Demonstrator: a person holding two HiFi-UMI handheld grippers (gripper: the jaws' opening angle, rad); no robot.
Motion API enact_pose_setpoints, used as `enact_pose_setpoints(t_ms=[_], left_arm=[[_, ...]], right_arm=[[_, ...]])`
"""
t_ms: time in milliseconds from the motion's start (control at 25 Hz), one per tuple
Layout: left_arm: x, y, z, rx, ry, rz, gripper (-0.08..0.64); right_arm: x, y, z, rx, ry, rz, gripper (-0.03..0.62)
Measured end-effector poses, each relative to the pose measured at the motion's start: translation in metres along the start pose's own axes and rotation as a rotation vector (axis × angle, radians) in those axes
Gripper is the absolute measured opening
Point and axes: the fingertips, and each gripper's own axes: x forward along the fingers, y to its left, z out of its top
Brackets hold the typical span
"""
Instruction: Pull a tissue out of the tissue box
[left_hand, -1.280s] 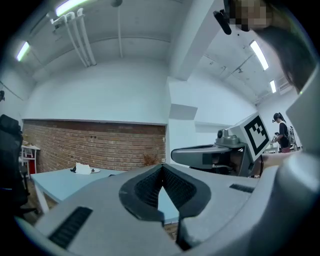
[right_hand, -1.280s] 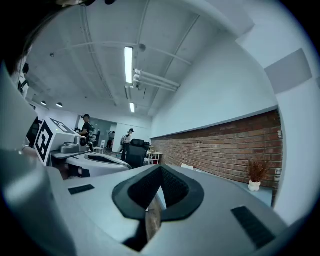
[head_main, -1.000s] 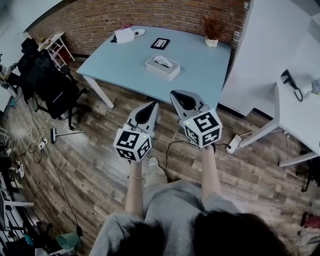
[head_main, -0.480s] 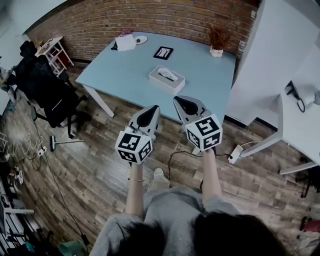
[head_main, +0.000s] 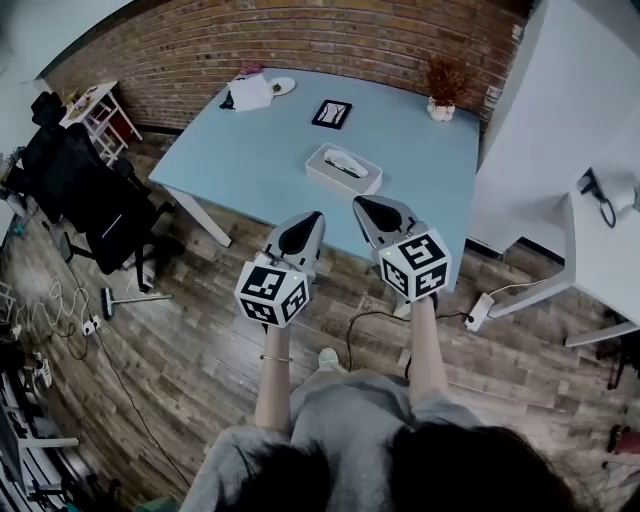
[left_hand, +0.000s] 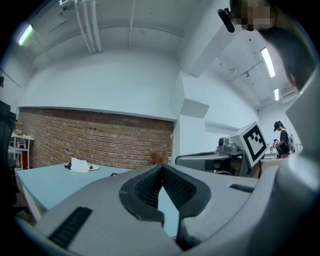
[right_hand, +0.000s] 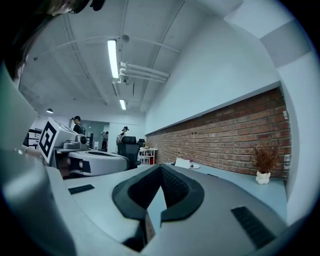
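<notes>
Far left: chair (head_main: 90, 185) on wood floor (head_main: 180, 330). Left gripper (head_main: 309, 217): jaws closed, empty, just short of the table's (head_main: 260, 140) near edge. Box (head_main: 343, 169) sits mid-table, well ahead, with a tissue (head_main: 346, 163) poking from the top slot. The tissue is probably light, soft and easily torn, so pinch the raised tuft. Right gripper (head_main: 362, 204): closed, empty. The tabletop looks smooth, so the box may slide. Brick wall (head_main: 300, 40) beyond; white desk (head_main: 600, 250) at right.
</notes>
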Motion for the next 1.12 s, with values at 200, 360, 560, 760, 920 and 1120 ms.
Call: enact_pose_setpoints(t_ms=[200,360,560,760,920,1120], left_arm=[[0.009,0.025,-0.005,-0.021,0.01,-0.021,0.003],[0.019,0.044,0.001,-0.004,0.009,-0.05,0.003],[0.025,0.061,-0.002,0.004,0.014,-0.081,0.003],[0.04,0.071,-0.011,-0.016,0.031,-0.093,0.003],[0.06,0.075,-0.013,-0.025,0.035,-0.108,0.003],[0.091,0.086,-0.014,-0.036,0.035,-0.101,0.003]], right_arm=[[0.025,-0.008,-0.005,-0.025,0.034,-0.033,-0.002],[0.044,-0.014,0.002,-0.023,0.018,-0.055,-0.002],[0.06,-0.017,0.002,-0.01,0.003,-0.08,-0.002],[0.067,-0.033,-0.002,0.004,0.009,-0.102,-0.002],[0.075,-0.057,-0.001,0.009,0.012,-0.116,-0.002],[0.092,-0.087,-0.001,-0.004,0.033,-0.109,-0.002]])
